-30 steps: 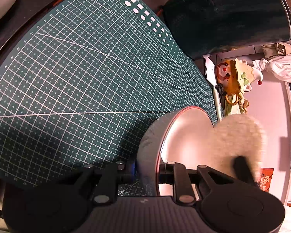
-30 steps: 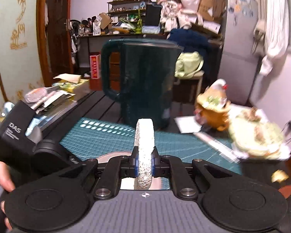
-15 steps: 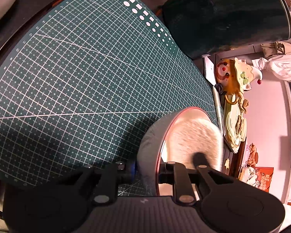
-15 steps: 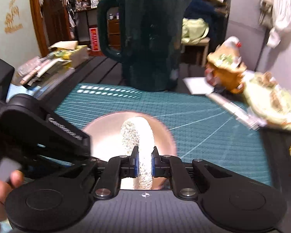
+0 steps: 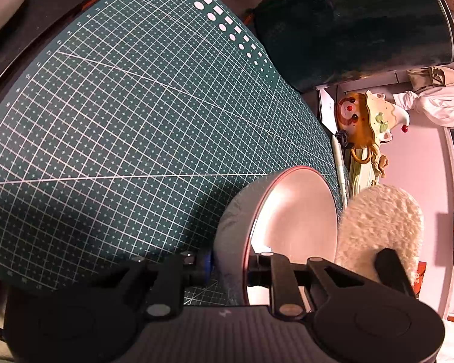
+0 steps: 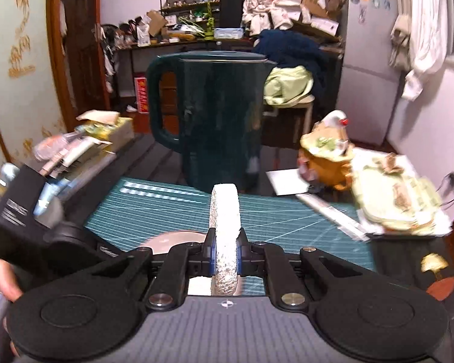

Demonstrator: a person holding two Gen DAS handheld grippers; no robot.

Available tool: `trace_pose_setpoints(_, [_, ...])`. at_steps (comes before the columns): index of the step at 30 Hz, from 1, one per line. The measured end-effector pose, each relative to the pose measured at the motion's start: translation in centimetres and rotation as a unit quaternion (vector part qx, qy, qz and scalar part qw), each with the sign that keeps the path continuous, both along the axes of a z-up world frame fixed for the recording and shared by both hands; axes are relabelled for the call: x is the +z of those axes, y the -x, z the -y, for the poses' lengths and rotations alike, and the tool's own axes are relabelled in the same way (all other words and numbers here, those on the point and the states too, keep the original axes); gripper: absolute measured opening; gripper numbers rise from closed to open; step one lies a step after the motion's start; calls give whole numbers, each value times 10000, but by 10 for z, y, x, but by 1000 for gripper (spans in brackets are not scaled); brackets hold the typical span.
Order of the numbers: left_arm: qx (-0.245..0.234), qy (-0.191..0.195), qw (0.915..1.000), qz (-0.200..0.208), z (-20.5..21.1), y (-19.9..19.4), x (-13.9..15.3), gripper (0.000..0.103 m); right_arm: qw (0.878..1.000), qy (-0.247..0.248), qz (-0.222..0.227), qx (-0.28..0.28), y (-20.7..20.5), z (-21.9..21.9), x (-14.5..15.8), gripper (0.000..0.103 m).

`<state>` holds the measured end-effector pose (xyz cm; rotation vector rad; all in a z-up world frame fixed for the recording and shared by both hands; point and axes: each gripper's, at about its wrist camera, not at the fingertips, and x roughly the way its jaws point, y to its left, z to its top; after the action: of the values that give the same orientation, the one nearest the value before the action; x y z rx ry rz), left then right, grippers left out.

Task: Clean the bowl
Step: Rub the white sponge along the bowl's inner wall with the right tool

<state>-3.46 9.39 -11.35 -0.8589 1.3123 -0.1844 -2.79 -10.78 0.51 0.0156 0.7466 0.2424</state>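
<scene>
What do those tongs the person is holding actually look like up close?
Both look alike. The right tongs have matte black linkage arms with silver pivot screws, two round black discs at the sides and a ribbed grey base bearing a small crosshair mark. Blue pads line the fingertips. The left tongs show the same black arms, silver screws and grey ribbed base. A bare hand shows at the edge; no sleeve is visible.

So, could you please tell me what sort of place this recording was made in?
Most likely a lived-in home, not a lab: a cluttered shelf and a refrigerator stand at the back, clothes are heaped on a chair, and a dark green kettle sits on the table.
</scene>
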Motion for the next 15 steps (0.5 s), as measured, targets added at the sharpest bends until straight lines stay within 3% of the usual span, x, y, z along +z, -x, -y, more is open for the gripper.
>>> trace_pose_setpoints(6, [3,6,10000,-4,-14,7,-28,19,9970,-254,-710,180,-12,-10,-38,11])
trace_pose_setpoints(8, [-13,-3,10000,-2,-23,14,-38,19,9964,-109,-811,205,-13,-16,-49,11])
trace_pose_setpoints(15, [-2,21,10000,-4,-58,35,-81,19,9937,1050,-313,254,-3,-33,-49,11])
